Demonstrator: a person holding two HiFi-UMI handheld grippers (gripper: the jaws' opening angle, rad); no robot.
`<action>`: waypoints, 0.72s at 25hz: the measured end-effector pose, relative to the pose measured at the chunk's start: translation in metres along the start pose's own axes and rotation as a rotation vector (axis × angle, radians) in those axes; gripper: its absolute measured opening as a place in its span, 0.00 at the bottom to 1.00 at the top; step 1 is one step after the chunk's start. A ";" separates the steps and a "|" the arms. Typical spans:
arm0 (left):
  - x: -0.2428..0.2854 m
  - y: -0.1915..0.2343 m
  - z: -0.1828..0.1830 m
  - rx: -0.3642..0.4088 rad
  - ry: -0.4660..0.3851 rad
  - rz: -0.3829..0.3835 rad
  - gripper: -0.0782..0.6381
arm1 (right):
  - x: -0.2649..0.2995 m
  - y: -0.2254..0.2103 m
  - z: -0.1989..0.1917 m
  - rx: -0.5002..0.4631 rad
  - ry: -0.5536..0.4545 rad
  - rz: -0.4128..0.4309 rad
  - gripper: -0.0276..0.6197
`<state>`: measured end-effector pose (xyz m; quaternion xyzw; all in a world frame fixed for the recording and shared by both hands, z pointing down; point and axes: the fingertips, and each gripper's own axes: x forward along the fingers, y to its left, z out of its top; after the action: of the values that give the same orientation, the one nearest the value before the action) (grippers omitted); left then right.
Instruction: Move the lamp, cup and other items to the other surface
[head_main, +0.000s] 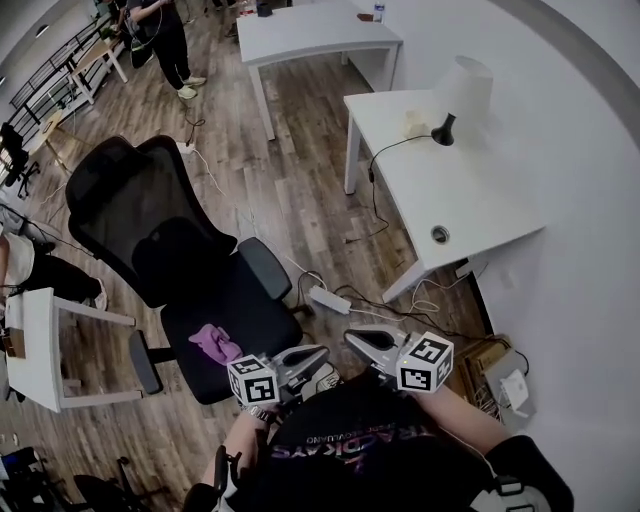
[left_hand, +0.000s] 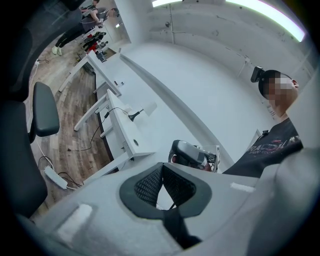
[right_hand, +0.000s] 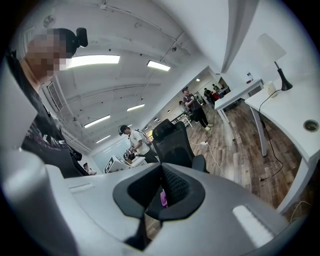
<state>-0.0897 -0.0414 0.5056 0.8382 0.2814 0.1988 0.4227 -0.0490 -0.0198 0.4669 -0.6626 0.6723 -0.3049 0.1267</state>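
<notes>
Both closed, empty, left tongs (head_main: 320, 353) beside right tongs (head_main: 353, 339), tips angled together.

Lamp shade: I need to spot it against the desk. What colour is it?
The lamp shade is white; clearest in the head view.

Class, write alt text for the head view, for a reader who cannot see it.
A person, seen from above, holds the left gripper and the right gripper near the chest, both shut and empty. At left a black chair with a purple item on its seat stands on a wood floor; at right a white desk bears a lamp.
</notes>
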 end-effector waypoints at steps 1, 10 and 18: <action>0.001 0.001 -0.001 -0.007 0.003 0.005 0.11 | -0.002 -0.001 0.000 0.005 -0.002 -0.004 0.04; 0.007 0.007 0.000 -0.039 0.027 0.047 0.11 | -0.015 -0.010 0.000 0.053 -0.031 -0.039 0.04; 0.043 0.017 -0.009 -0.093 0.080 0.008 0.11 | -0.055 -0.034 -0.006 0.116 -0.070 -0.157 0.04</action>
<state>-0.0568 -0.0166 0.5287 0.8104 0.2849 0.2466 0.4486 -0.0199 0.0367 0.4783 -0.7150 0.5947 -0.3289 0.1639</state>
